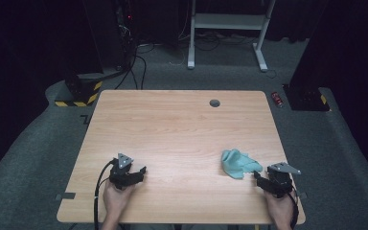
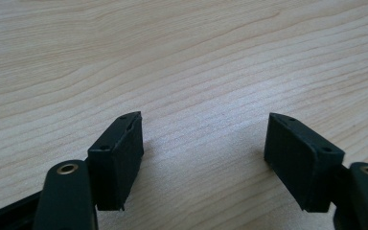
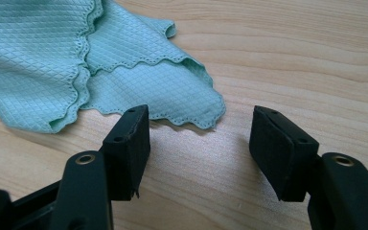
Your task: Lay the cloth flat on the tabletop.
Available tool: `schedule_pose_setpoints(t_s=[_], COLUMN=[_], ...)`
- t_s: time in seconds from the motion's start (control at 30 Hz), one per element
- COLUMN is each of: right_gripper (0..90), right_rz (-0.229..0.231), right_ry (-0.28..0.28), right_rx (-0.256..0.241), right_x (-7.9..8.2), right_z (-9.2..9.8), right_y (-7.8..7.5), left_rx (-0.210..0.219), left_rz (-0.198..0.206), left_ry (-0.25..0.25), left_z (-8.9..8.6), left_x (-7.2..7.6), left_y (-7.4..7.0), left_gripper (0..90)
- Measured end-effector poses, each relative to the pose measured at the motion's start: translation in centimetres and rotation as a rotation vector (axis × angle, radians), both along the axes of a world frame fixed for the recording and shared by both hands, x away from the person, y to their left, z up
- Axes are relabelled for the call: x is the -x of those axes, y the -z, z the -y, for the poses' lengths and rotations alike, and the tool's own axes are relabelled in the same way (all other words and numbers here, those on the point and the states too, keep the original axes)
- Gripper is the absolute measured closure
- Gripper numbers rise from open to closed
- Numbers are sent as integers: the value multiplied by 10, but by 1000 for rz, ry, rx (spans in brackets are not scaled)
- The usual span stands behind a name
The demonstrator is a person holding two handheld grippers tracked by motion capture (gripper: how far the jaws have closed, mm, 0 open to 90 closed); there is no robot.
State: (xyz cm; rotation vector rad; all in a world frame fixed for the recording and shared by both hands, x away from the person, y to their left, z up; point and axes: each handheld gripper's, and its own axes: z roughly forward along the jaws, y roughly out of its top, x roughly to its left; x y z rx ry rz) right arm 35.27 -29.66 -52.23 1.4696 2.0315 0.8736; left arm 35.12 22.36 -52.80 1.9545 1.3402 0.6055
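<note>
A person is sitting at a pale wooden worktop [image 1: 172, 129], holding a two-jaw gripper in each hand, with forearms entering from the near edge in the high view. A crumpled light-green cloth [image 1: 238, 163] is lying on the worktop's right half, near its front edge, just ahead of the right gripper [image 1: 258, 175]. In the right gripper view, the cloth [image 3: 76, 67] is showing a diamond-textured weave and scalloped hems, folded over itself in loose layers; its nearest corner is resting flat on the wood just beyond the tips of the fingers [image 3: 129, 148]. The right gripper [image 3: 199, 143] is standing released, its jaws spread well apart with bare wood between them, and nothing is touching the pads. The left gripper [image 1: 141, 170] is resting well apart from the cloth, over the worktop's left half near the front edge, a black cable trailing back from it past the hand [image 1: 116, 197]. In the left gripper view, the left gripper [image 2: 203, 143] is likewise released, its fingers [image 2: 120, 153] set wide over plain wood grain and grasping nothing. A small round grommet [image 1: 214, 103] is sitting near the worktop's far edge. Grey carpet [image 1: 33, 158] is surrounding the worktop, with a white desk frame [image 1: 230, 28] standing in the dim background.
</note>
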Motion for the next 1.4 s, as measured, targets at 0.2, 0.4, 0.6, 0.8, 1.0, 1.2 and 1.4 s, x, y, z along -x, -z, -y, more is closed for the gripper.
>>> schedule_pose_setpoints(t_s=[0.2,0.4,0.6,0.8,1.0,1.2,1.4], right_gripper=[425,423,423,448,472,487,484], right_rz=[2,0,1,-4,10,28,12], right_ry=[-17,-16,-8,-10,-43,-106,-162], right_rx=[-2,-5,-4,-22,-28,-36,-48], right_x=[-1,-1,-1,0,6,6,3], right_z=[-1,-2,-3,-3,-12,-25,-41], right_y=[0,0,0,-1,-6,-14,-13], left_rx=[-1,-2,-2,-1,-1,-1,-1], left_rz=[2,-1,-1,-1,-1,-1,-1], left_ry=[-1,1,1,1,1,1,1], left_z=[0,0,0,0,0,0,0], left_x=[0,0,0,0,0,0,0], left_y=[0,0,0,0,0,0,0], left_gripper=[298,298,298,298,298,298,298])
